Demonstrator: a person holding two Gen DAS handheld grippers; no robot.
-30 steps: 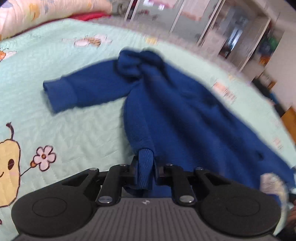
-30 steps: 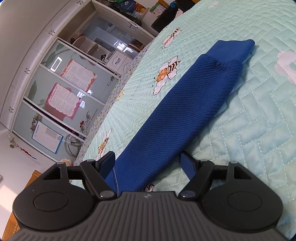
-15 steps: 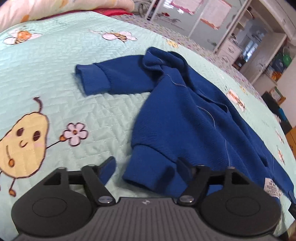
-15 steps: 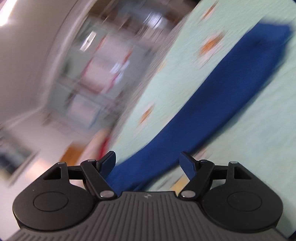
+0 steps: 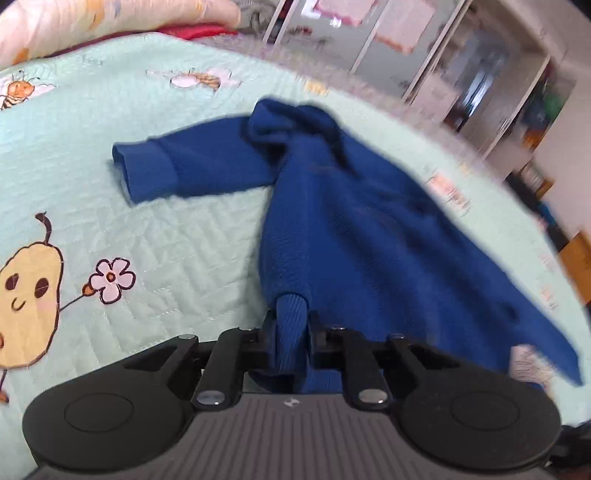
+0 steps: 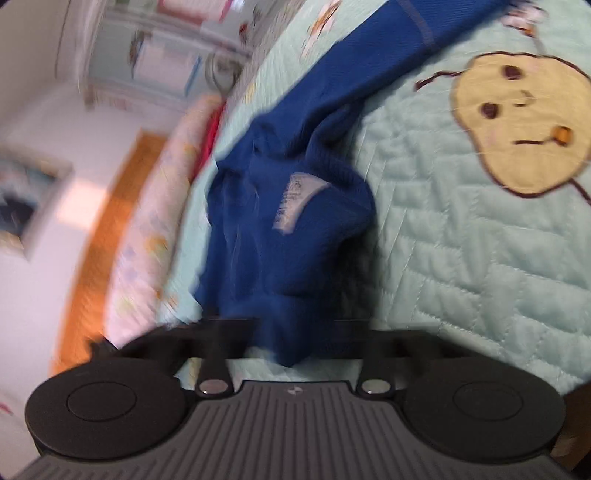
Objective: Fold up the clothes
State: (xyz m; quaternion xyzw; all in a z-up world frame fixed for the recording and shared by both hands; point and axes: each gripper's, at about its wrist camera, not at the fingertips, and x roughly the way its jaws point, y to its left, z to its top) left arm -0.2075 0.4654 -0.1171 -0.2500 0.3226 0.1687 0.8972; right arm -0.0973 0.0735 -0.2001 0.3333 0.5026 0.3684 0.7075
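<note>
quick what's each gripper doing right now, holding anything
Left gripper: shut on the ribbed hem of the blue sweater.
Right gripper: blurred, sweater fabric between the fingers, cannot tell if shut.

I'm over a bed with a mint quilt (image 5: 155, 236) stitched in a zigzag pattern, printed with a yellow pear face (image 5: 26, 306), a pink flower (image 5: 112, 275) and bees (image 5: 201, 77); a pale pillow (image 5: 110, 18) with something red (image 5: 199, 30) beside it lies at the far edge. Behind the bed I see a glass-front cabinet (image 5: 417, 48) with pink papers (image 5: 406, 26) stuck on its doors, and open shelves (image 5: 532, 110) full of blurred clutter by a white wall. From my right view there's a white wall with a framed picture (image 6: 26, 206), an orange wooden strip (image 6: 107, 236) along the bed, all blurred, bright daylight throughout.
</note>
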